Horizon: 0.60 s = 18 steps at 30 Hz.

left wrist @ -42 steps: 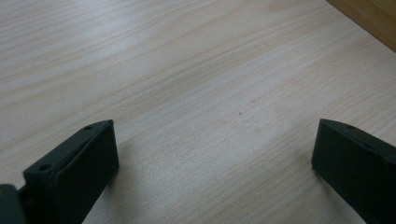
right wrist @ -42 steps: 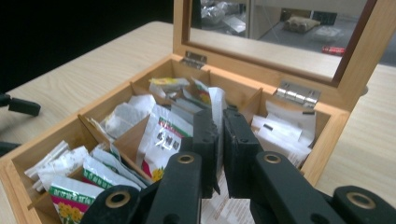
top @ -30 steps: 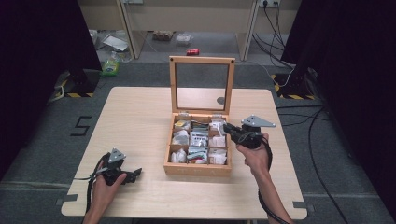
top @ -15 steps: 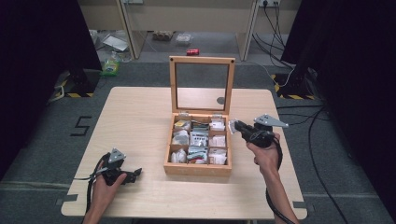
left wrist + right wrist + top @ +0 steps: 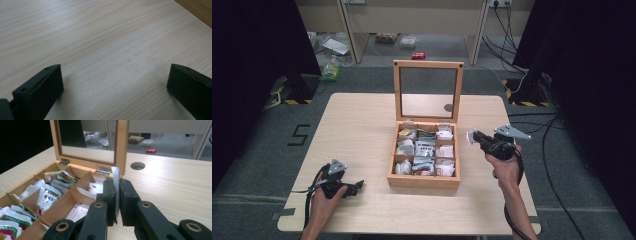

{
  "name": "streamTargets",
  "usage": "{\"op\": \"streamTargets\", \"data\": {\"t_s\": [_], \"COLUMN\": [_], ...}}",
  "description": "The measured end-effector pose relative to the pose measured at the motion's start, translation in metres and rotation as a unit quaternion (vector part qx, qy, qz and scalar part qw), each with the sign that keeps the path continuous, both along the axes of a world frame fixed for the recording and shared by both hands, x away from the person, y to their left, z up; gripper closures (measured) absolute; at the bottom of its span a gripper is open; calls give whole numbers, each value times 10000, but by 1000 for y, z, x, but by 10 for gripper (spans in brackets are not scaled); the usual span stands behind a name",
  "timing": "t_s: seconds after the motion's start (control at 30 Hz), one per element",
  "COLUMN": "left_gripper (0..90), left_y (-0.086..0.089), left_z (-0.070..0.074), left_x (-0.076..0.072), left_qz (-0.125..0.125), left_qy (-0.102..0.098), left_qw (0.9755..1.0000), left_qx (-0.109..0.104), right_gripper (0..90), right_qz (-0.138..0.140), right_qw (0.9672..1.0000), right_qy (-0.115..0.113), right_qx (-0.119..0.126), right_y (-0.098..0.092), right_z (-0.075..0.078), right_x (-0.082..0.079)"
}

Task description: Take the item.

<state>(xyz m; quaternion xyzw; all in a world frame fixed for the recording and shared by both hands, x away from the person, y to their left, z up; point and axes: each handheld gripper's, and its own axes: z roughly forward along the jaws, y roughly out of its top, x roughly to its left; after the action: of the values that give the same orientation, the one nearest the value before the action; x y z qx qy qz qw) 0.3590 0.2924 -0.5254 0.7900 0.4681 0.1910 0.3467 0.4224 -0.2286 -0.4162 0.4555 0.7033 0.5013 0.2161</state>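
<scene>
An open wooden box [image 5: 424, 181] stands mid-table, its glass lid [image 5: 428, 65] upright at the back. Its compartments hold several sachets [image 5: 424, 149]. To the right of the box, above the table, my right gripper [image 5: 473, 136] is shut on a small white sachet [image 5: 470, 137]. The right gripper view has that sachet [image 5: 115, 173] standing on edge between the closed jaws of my right gripper [image 5: 118, 185], with the box's compartments [image 5: 45, 195] to the left. My left gripper [image 5: 358, 186] rests at the front left. It stands open over bare wood [image 5: 115, 80].
The light wooden table [image 5: 362, 130] has a round cable hole [image 5: 448, 107] behind the box at the right. Cables and small litter, among them a red can [image 5: 418, 55], lie on the floor beyond the far edge.
My right gripper has moved to the right, from over the box's right edge to beside the box, with the white sachet in it. The left gripper has stayed put.
</scene>
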Motion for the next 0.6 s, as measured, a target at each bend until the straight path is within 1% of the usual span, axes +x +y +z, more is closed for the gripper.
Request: {"op": "streamTargets", "data": {"t_s": [0.1, 0.2, 0.37, 0.6], "left_gripper": [0, 0, 0, 0], "left_y": [0, 0, 0, 0], "left_z": [0, 0, 0, 0], "left_x": [0, 0, 0, 0], "left_qz": [-4, -3, -6, -2], "left_qy": [0, -2, 3, 1], "left_qw": [10000, 10000, 10000, 10000], "left_qx": [10, 10, 2, -1], "right_gripper": [842, 841, 840, 844], "right_qz": [-23, -79, -119, -142], "right_qw": [10000, 9999, 9998, 9996], "right_qy": [18, 101, 163, 236], "right_qx": [-36, -15, -9, -90], "right_y": [-3, -5, -7, -8], "right_z": [-4, -8, -12, -19], "right_x": [1, 2, 4, 5]}}
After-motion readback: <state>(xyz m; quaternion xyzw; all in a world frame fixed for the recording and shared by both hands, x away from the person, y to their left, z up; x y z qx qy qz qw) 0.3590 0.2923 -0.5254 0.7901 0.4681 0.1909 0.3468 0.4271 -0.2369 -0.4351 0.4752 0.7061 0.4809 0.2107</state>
